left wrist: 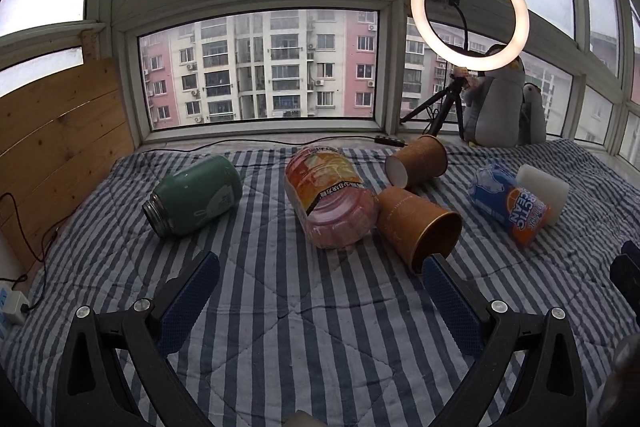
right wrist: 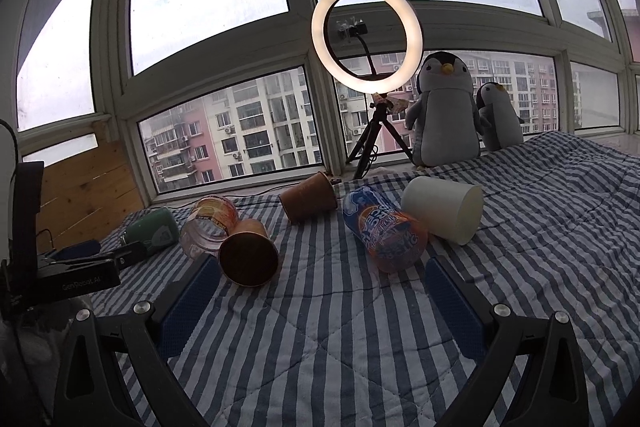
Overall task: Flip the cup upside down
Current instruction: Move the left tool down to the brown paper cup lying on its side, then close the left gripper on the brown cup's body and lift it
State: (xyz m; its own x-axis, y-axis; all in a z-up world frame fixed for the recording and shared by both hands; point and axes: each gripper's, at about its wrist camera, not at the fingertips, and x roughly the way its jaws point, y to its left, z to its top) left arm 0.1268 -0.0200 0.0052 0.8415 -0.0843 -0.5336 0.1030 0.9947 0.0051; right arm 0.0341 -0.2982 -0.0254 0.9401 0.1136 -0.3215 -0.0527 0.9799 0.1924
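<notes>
Both the left gripper (left wrist: pixel 320 263) and right gripper (right wrist: pixel 318 267) hover spread and empty over the striped quilt (left wrist: pixel 280 307), where the near brown cup (left wrist: pixel 416 223) lies sideways beside the jar (left wrist: pixel 332 195), probably awaiting a grasp.

Striped quilt (left wrist: pixel 280 307) strewn with toppled cups (left wrist: pixel 416 227), seemingly six.

In the right wrist view the green cup (right wrist: pixel 154 229) is half hidden behind the left gripper (right wrist: pixel 86 251) near the blanket's (right wrist: pixel 360 347) left edge. The small penguin (left wrist: pixel 534 115) is partly covered by the big one (left wrist: pixel 494 99). Jar (left wrist: pixel 330 195) label print is unreadable.
</notes>
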